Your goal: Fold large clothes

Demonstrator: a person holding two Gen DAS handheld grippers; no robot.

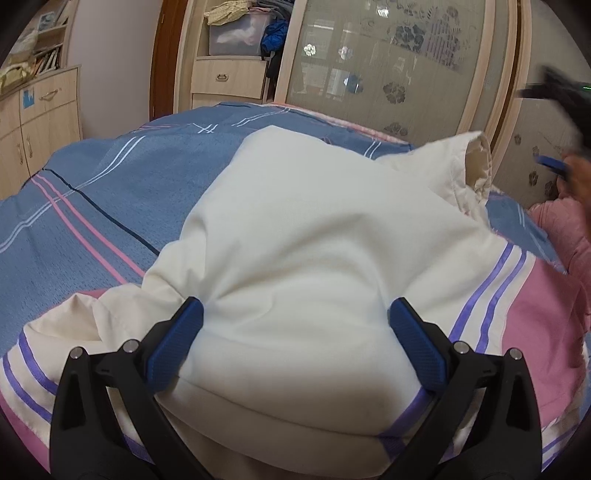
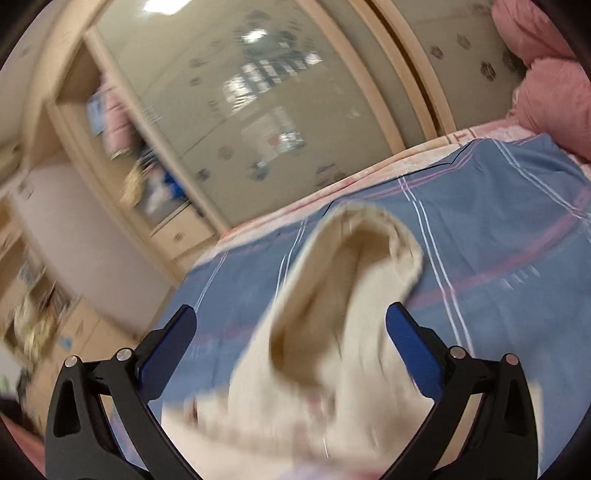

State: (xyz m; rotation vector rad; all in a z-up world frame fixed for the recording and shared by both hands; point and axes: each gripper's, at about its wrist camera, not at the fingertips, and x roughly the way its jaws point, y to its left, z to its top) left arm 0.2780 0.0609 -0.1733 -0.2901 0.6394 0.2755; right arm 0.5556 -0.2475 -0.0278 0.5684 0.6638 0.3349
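Observation:
A cream jacket (image 1: 306,236) with purple stripes and pink panels lies on the bed, its body folded into a thick bundle. My left gripper (image 1: 295,314) stands open, its blue pads on either side of the bundle's near end and against the cloth. One cream sleeve (image 1: 469,166) rises at the right with its cuff open. In the blurred right wrist view that sleeve (image 2: 343,295) hangs between the wide-apart fingers of my right gripper (image 2: 291,321), which is open; whether the fingers touch it I cannot tell. The right gripper (image 1: 554,162) shows at the far right of the left wrist view.
A blue bedspread (image 1: 110,192) with pink and white stripes covers the bed. Behind it stand a wardrobe (image 1: 388,66) with flowered sliding doors, a shelf with a plastic box (image 1: 236,33) and wooden cupboards (image 1: 40,118). Pink bedding (image 2: 546,92) lies at the right.

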